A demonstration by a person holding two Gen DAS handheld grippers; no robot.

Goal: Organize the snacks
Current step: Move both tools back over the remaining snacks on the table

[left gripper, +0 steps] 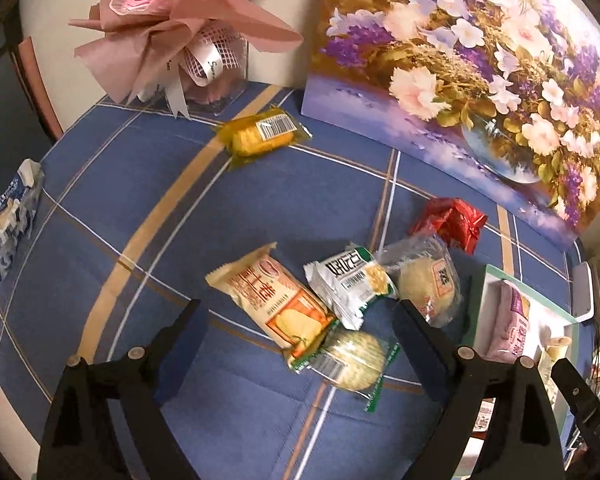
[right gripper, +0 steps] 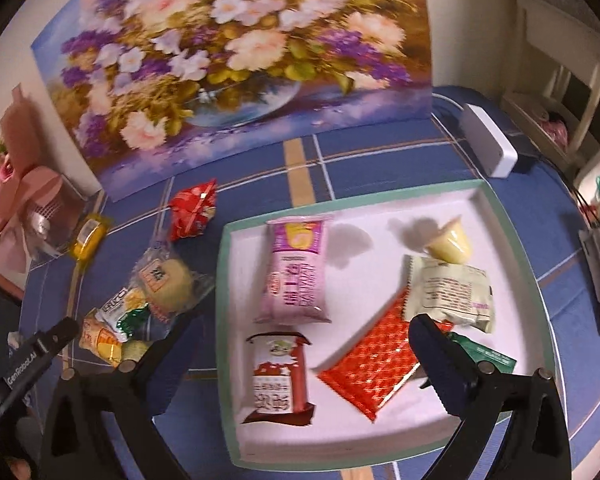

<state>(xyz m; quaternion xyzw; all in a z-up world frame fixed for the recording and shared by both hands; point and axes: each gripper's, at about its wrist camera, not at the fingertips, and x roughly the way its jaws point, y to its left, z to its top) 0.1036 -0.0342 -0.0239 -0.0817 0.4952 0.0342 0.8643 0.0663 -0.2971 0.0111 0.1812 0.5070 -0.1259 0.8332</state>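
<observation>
Five snack packets and a jelly cup (right gripper: 449, 242) lie in the white tray (right gripper: 496, 216) near the tabletop's (left gripper: 228, 420) right edge. More snack packets (left gripper: 352, 280) are heaped just beside it, mid-tabletop. The left claw (left gripper: 298, 316) and right claw (right gripper: 304, 332) both gape wide, holding nothing.

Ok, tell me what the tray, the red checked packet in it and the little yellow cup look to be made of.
Tray: looks like card or thin board, matte white inside, pale green rim; could be plastic.
Red checked packet: plastic or foil film, glossy, with crimped sawtooth ends.
Yellow cup: seemingly moulded plastic, smooth, slightly translucent, flared lip.
</observation>
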